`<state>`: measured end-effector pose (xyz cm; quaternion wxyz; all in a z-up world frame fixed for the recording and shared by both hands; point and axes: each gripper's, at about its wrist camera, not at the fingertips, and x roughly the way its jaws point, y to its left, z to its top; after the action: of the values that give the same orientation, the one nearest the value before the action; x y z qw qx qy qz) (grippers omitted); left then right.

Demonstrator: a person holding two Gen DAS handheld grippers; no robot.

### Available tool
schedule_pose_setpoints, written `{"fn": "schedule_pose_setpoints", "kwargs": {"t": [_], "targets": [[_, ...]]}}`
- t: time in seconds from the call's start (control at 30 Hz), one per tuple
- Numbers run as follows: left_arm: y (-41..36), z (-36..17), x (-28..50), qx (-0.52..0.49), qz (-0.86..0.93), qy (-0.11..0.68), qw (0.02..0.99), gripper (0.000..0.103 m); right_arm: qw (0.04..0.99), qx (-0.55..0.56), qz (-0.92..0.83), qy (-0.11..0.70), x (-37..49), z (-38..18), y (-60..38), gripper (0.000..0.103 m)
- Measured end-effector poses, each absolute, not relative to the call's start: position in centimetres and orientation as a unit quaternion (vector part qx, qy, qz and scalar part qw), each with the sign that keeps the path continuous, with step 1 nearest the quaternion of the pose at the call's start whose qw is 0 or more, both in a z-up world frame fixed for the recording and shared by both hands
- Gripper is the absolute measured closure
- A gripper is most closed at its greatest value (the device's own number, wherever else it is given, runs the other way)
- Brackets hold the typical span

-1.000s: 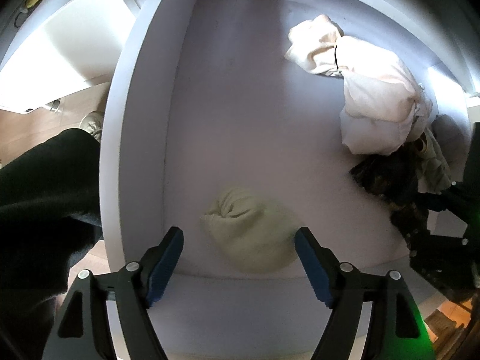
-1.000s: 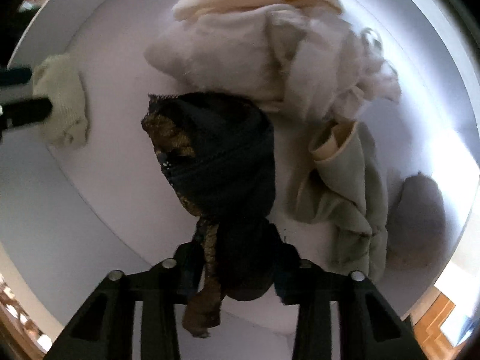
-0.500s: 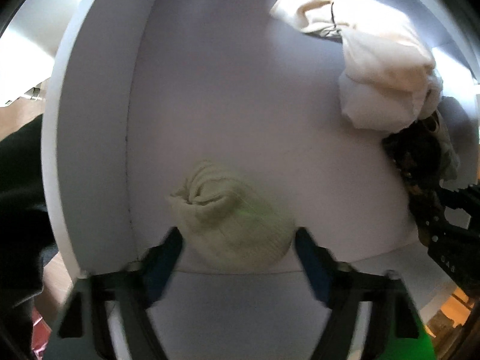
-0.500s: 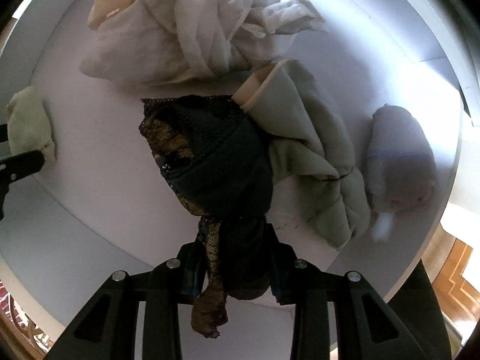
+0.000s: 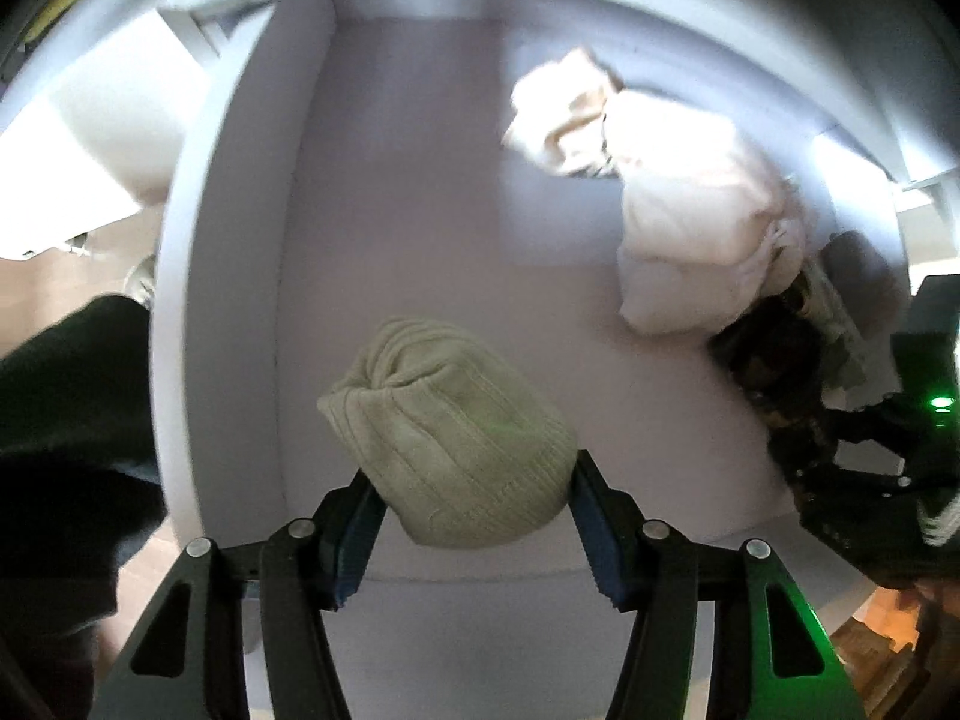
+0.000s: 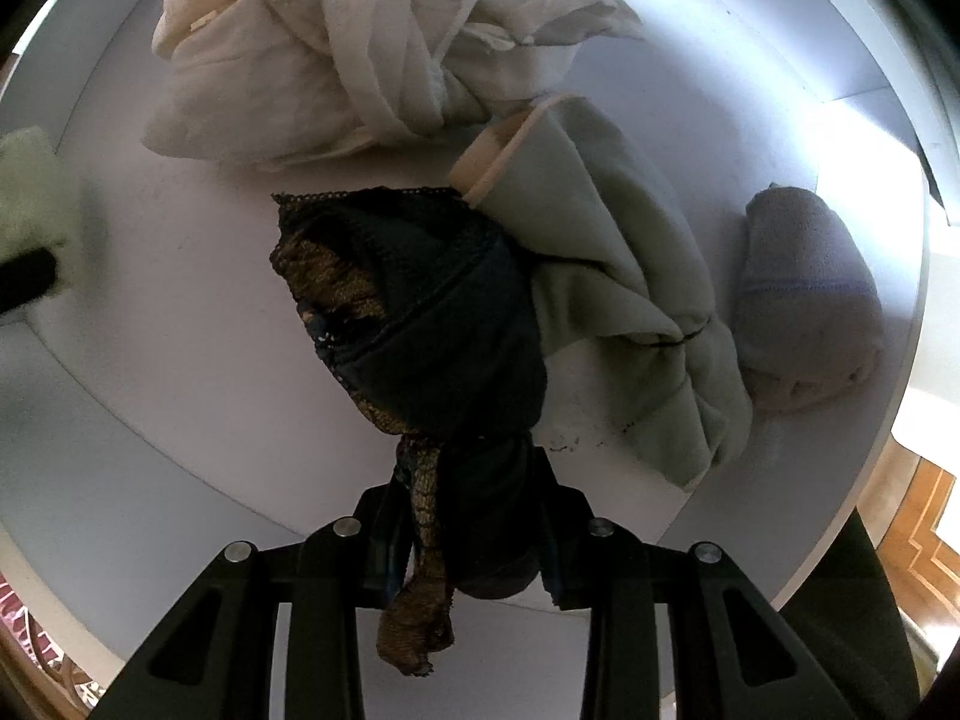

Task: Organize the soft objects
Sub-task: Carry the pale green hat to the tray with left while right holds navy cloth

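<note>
A pale green knitted bundle lies on the floor of a white compartment, near its left wall. My left gripper points straight down at it. Its jaws are closing, and both blue pads touch the bundle's sides. In the right wrist view the same bundle shows at the far left edge. My right gripper is shut on a dark navy lace garment with gold trim. The garment bulges out ahead of the fingers, and a gold strip hangs back between them.
A cream and white cloth pile fills the back of the compartment. A pale green garment lies right of the dark one, with a grey rolled item beyond it. The compartment's left wall stands beside the bundle. A dark sleeve shows outside.
The left jaws have narrowed from wide apart to touching the knitted bundle, which now looks closer. The right gripper has carried the dark garment sideways towards the grey roll.
</note>
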<state>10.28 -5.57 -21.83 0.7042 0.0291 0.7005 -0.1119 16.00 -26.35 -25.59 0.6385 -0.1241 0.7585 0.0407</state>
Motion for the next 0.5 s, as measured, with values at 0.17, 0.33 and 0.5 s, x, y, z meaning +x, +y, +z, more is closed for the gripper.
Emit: {"fn": "schedule_pose_setpoints", "kwargs": {"t": [0.17,0.33,0.5], "targets": [[-6.2,-19.0,9.5,0.032,-0.141,0.673,0.725,0.044,0.639,-0.122,0.040,0.759,16.1,-25.7,-26.5,0.070],[-6.5,-16.2,9.5,0.052,-0.160,0.650,0.741,0.043,0.639,-0.122,0.038,0.758,16.2,-25.8,-26.5,0.070],[-6.3,-12.6,9.6,0.062,-0.175,0.629,0.755,0.043,0.640,-0.122,0.038,0.758,16.2,-25.8,-26.5,0.070]]}}
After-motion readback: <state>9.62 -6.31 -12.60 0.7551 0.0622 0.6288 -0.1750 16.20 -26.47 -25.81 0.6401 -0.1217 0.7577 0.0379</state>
